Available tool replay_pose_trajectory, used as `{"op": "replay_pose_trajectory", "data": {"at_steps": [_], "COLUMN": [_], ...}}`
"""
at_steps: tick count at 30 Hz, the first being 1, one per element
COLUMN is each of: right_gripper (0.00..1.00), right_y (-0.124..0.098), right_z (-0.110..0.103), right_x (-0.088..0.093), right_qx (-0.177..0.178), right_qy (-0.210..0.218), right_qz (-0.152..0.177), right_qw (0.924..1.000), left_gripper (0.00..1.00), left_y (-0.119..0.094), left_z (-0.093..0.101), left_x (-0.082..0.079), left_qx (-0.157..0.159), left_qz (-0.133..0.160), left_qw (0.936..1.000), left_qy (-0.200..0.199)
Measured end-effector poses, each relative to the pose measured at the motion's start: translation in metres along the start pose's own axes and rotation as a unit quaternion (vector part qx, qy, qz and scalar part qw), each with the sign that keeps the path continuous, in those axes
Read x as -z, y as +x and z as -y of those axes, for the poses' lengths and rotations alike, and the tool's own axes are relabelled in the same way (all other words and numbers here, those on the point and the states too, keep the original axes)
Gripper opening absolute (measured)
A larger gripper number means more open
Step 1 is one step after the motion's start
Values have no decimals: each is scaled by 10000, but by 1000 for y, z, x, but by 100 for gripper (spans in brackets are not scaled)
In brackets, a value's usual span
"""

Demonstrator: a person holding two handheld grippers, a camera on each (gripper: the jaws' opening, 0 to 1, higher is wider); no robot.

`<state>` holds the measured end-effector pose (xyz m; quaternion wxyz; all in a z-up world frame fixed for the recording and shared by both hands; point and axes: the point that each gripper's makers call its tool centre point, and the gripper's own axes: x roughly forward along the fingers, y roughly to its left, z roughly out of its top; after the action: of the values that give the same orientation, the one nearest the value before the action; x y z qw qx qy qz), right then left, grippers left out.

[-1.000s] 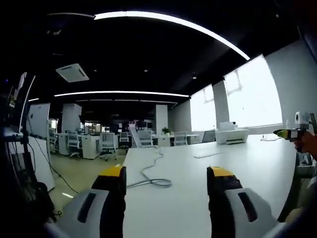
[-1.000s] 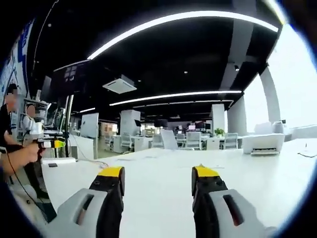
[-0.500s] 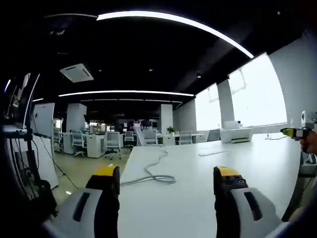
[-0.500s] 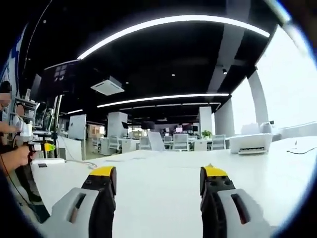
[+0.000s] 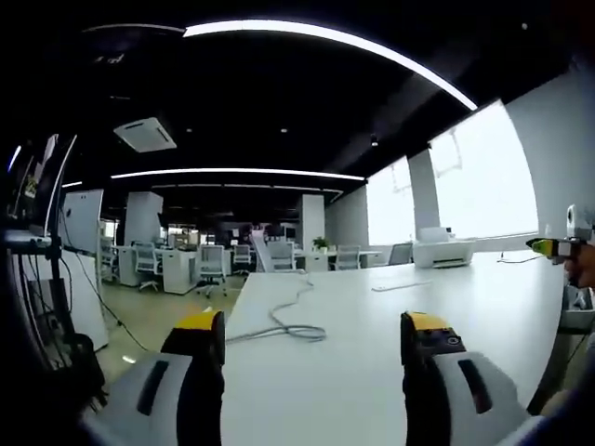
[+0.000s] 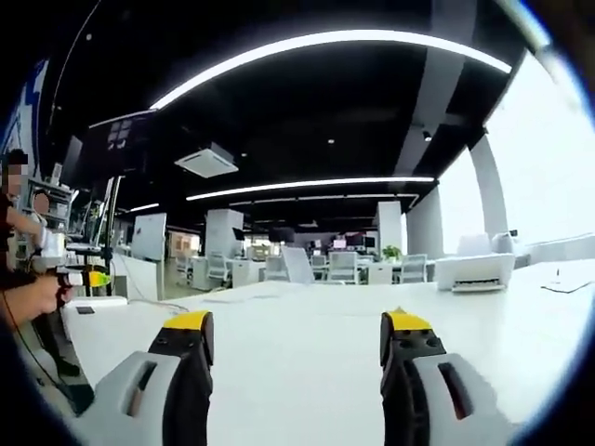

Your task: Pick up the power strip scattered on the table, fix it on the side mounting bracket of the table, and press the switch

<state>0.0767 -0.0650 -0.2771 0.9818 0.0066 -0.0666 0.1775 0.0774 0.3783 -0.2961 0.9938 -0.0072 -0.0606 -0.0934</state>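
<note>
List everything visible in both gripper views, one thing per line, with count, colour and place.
table: one, white, spread under and ahead of both grippers.
cable: one, grey, looped on the table's near-left part in the left gripper view, trailing away toward the far end.
printer: one, white, on the table's far right side.
office chairs: several, white and grey, in the background by other desks.
potted plant: one, green, far background.
ceiling air unit: one, white, overhead.
ceiling light strips: several, white, curved overhead.
left gripper: one, grey with yellow tips, jaws open, above the table.
right gripper: one, same colours, jaws open, above the table.
hand: one, holding the left gripper at the right gripper view's left edge.
</note>
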Motion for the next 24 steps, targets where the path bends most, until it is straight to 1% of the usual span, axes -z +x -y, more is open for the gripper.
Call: {"op": "replay_pose_trajectory", "data": {"at_steps": [4,10,15,24], "right_gripper": [69,70,70,71], "right_y": [-1,-7,-11,-14], "right_z": [-1,5,6,8], "right_x": [1,2,-1,0], "right_qx": [-20,70,91,134], "right_qy": [2,59,23,29], "right_qz": [-2,-20,-14,-79], "right_qw": [10000,10000,10000,9999], "left_gripper": [81,80,80,79], "left_y": [-1,-1,0,1], "left_z": [-1,3,7,7], "left_x": [-1,-2,-3,-7], "left_qx": [-17,-5,38,59], "left_qz": [14,28,42,80], "left_qw": [10000,10000,10000,9999], "left_qy": [-8,-28,-43,-51]}}
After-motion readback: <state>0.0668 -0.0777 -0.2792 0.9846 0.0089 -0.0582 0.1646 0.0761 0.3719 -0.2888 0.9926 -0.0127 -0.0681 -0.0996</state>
